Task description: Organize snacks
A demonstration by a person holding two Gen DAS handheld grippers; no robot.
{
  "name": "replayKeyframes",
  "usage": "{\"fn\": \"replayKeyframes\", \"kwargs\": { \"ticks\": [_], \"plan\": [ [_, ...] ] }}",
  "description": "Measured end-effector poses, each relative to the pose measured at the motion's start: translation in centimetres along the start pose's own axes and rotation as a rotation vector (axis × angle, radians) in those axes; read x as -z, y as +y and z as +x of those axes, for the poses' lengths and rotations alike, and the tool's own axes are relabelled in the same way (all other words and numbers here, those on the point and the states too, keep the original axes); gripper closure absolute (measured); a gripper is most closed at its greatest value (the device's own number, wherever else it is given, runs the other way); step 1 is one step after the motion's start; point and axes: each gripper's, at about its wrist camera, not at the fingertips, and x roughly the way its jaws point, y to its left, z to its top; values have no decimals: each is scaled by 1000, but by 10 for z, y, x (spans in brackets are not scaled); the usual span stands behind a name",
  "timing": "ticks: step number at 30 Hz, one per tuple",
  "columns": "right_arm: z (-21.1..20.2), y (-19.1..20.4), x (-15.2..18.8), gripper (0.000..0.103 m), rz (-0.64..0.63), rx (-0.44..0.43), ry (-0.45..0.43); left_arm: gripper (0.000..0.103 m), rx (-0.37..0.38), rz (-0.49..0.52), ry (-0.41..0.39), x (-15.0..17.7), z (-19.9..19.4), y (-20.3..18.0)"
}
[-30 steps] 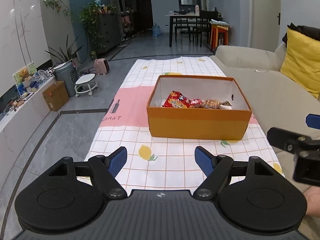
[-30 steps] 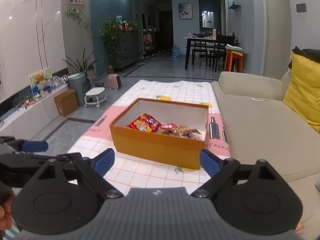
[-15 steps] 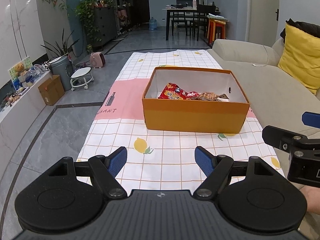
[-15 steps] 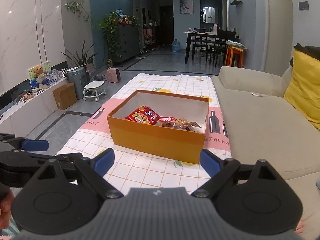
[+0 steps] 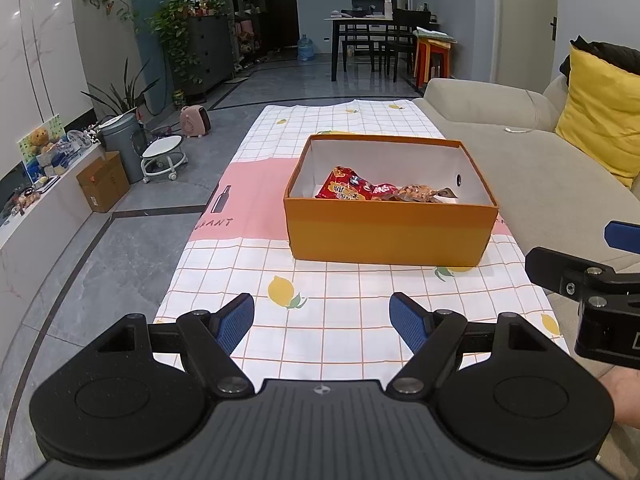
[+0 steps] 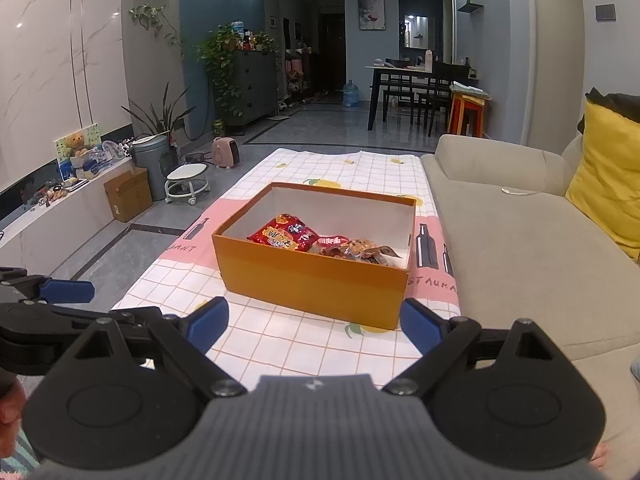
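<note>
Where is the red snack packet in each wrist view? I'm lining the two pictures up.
Left wrist view: the red snack packet lies inside the orange box, at its left end, just right of picture centre.
Right wrist view: the red snack packet lies in the same box, left of the other wrappers, slightly left of picture centre.
Shared landmark: the yellow cushion on the sofa, at the right edge in both.

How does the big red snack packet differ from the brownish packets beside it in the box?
The red packet is bright and broad; the brownish packets are smaller and crumpled. The red one lies nearer the box's left wall, the brownish ones toward its right. All lie in the orange box.
</note>
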Motion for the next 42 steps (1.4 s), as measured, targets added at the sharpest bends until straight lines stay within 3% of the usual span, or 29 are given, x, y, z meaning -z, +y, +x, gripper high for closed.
{"fn": "replayKeyframes", "kwargs": {
  "ticks": [42],
  "plan": [
    [-2,-1,-2,13,-1,7,-4,13,-1,2,2,-6,-8,1]
  ]
}}
